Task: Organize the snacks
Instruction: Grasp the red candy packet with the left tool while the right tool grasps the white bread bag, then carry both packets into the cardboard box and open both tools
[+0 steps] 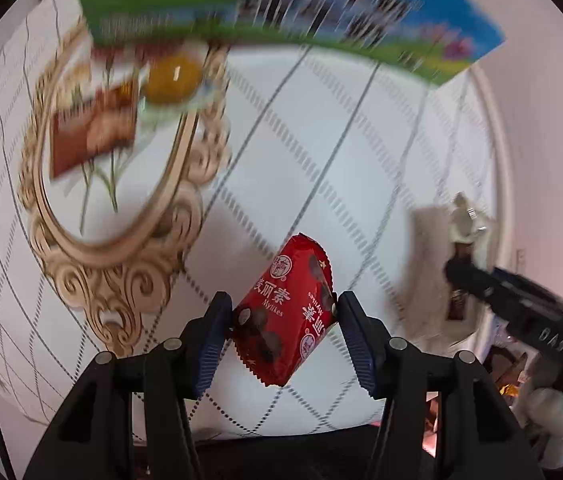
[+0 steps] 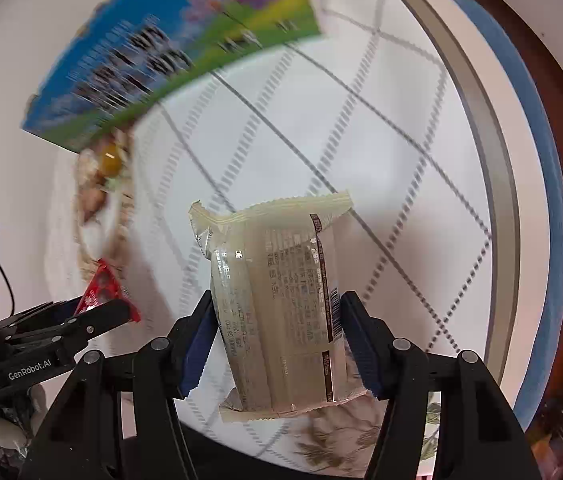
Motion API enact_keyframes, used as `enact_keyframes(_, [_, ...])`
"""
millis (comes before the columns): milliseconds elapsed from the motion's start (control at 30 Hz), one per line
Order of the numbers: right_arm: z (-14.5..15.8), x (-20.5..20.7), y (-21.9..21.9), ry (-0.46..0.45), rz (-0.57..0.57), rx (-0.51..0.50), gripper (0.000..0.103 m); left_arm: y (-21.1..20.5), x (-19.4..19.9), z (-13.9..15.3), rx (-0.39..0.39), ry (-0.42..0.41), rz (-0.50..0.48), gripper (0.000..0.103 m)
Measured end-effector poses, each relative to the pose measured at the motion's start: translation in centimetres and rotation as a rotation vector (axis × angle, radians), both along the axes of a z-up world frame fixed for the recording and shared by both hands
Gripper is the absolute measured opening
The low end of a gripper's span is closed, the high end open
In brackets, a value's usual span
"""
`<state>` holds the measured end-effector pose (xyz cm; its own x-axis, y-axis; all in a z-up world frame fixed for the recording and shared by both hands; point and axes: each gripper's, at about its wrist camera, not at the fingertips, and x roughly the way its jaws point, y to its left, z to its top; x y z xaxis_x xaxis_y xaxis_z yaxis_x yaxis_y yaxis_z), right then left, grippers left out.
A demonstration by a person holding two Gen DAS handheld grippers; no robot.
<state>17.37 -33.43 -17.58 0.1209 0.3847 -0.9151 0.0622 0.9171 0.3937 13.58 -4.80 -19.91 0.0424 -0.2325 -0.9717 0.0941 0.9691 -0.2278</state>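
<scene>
Left gripper (image 1: 281, 320) is pinching one red snack packet (image 1: 287, 314) between its jaws. Right gripper (image 2: 277, 332) is pinching one cream packet (image 2: 281, 312); only its view is showing the printed back.

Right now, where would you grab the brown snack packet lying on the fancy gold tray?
Grip the brown packet across its two long edges, coming straight down from above. It seems to lie flat on the gold tray, so its thin sides are the easiest hold. The picture is blurry there.
</scene>
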Motion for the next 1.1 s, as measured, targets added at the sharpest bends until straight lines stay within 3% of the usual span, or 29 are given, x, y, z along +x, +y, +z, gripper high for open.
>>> enact_keyframes(333, [10.2, 7.3, 3.4, -0.201, 0.04, 0.071, 0.064, 0.1, 7.7, 10.4, -0.089, -0.18, -0.023, 0.053])
enact_keyframes(567, [14.5, 13.8, 2.9, -0.307, 0.024, 0.024, 0.064, 1.6, 14.9, 13.7, -0.028, -0.253, -0.016, 0.053])
enact_keyframes(833, [12.9, 22.0, 2.0, -0.278, -0.02, -0.034, 0.064, 4.4, 21.8, 12.4, 0.124, -0.251, 0.0, 0.053])
enact_keyframes(1000, [8.8, 24.7, 1.5, -0.186, -0.024, -0.075, 0.067, 5.1, 25.0, 8.5, 0.158, -0.148, -0.015, 0.056])
enact_keyframes(1067, [7.6, 24.9, 1.5, -0.16, -0.008, -0.102, 0.093, 5.2, 25.5, 7.1, 0.161, -0.125, -0.011, 0.066])
enact_keyframes(1100, [7.1, 24.9, 1.6, -0.151, -0.009, -0.104, 0.098, 5.2, 25.6, 6.5, 0.169, -0.119, -0.01, 0.073])
